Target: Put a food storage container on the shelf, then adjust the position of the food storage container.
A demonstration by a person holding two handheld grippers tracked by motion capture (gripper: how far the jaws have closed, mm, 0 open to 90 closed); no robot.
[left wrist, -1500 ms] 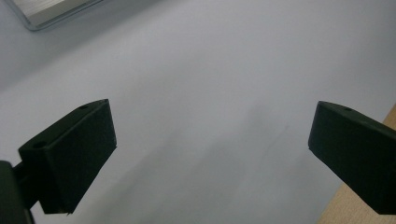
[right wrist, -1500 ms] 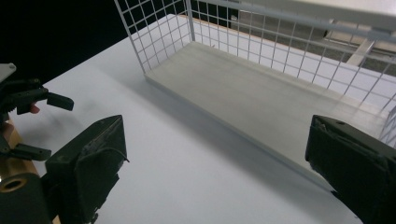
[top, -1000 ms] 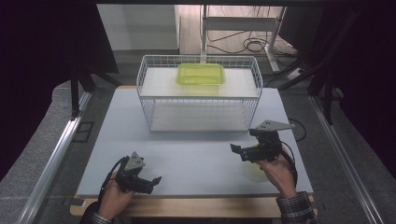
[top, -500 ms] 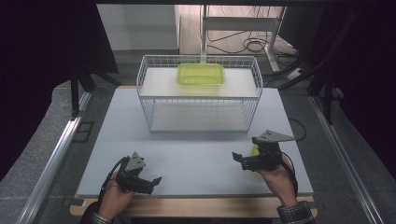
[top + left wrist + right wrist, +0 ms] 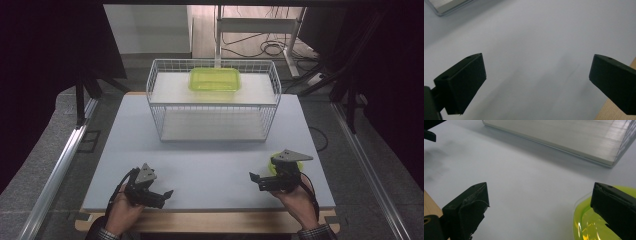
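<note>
Table (image 5: 200, 150) carries a wire basket (image 5: 212, 102) at its far edge, green container (image 5: 215, 79) on the basket's upper shelf, likely the matching piece. Right gripper (image 5: 260, 180), jaws apart, sits near the right front corner beside a green lid (image 5: 594, 222), nothing gripped. Left gripper (image 5: 162, 195) idles at the front edge, jaws apart.

Pale grey table top (image 5: 210, 150) on a wooden base, light wood edge visible along the near side. Grey speckled floor (image 5: 45, 135) to left and right. Aluminium rail (image 5: 60, 165) running along the left of the table, a matching one (image 5: 365, 170) on the right. Dark curtains or panels (image 5: 50, 50) on both sides. White desk frame (image 5: 260, 25) at the far end, black cables (image 5: 272, 47) on the floor beneath. Dim surroundings, table evenly lit.
</note>
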